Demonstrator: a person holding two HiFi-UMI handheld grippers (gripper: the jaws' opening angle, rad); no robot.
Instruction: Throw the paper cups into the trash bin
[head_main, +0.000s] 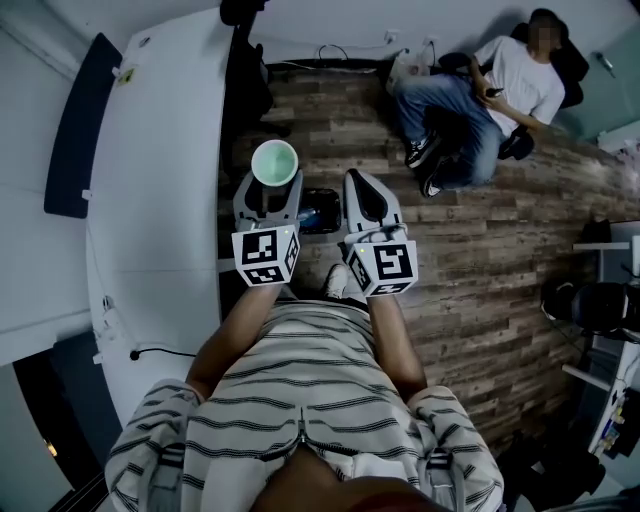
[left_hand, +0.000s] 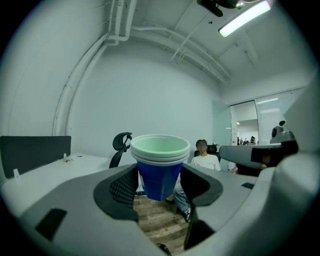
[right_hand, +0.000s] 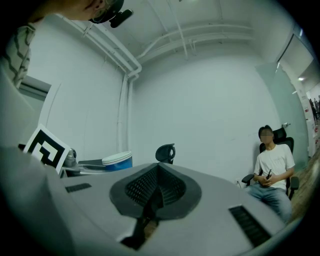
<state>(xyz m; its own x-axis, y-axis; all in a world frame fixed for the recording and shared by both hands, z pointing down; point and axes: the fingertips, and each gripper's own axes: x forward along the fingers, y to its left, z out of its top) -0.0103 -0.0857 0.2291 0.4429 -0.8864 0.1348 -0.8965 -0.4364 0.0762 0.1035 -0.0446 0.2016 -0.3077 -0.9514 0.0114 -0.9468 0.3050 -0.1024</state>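
A stack of paper cups (head_main: 275, 162), blue outside with a pale green inside, stands upright between the pads of my left gripper (head_main: 272, 186), which is shut on it. In the left gripper view the cups (left_hand: 160, 170) fill the gap between the jaws of the left gripper (left_hand: 159, 189), over wooden floor. My right gripper (head_main: 362, 190) is held level just to the right, its jaws closed together with nothing in them. In the right gripper view the right gripper (right_hand: 156, 189) is shut, and the cups (right_hand: 117, 161) show at the left. A dark bin (head_main: 320, 212) sits on the floor between and below the grippers.
A long white table (head_main: 160, 200) runs along the left, with a black office chair (head_main: 250, 90) at its far end. A person (head_main: 490, 100) sits in a chair at the back right. Shelving and equipment (head_main: 605, 300) stand at the right edge.
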